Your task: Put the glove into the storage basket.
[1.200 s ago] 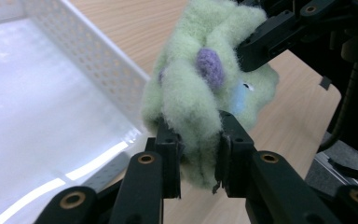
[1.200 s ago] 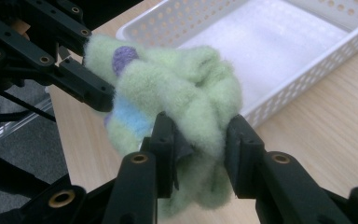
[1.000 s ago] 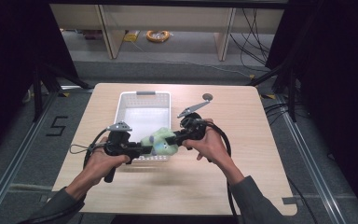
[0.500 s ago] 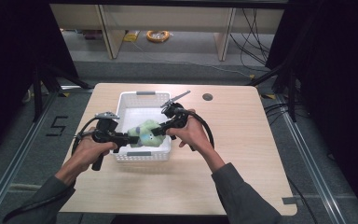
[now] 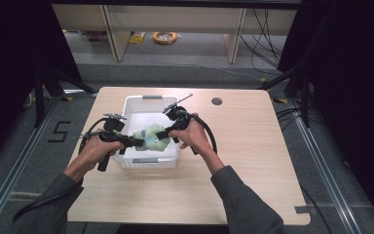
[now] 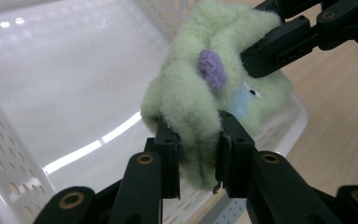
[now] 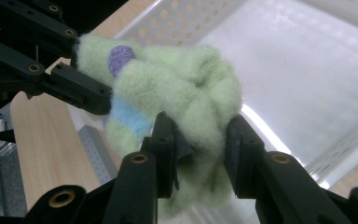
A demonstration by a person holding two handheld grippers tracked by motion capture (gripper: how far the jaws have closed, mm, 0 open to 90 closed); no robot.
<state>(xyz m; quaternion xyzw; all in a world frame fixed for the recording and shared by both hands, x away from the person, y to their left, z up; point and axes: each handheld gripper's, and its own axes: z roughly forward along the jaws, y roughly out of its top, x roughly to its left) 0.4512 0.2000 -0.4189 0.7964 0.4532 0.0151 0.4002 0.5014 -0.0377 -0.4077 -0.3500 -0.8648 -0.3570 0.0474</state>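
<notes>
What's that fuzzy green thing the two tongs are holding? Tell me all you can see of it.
The plush toy looks like soft, pale green fleece, with a purple patch, a light blue patch and a small dark eye-like mark. It is bunched and squeezed, hanging above the white perforated basket near its front edge. The left tongs pinch one end and the right tongs the other; whether it touches the basket is unclear.

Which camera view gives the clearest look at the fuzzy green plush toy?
The left gripper view: the fuzzy green plush toy is close, with its purple patch, blue patch and small eye visible. The right gripper view shows the toy equally close but without the eye. The high view shows it small, over the white perforated plastic basket.
</notes>
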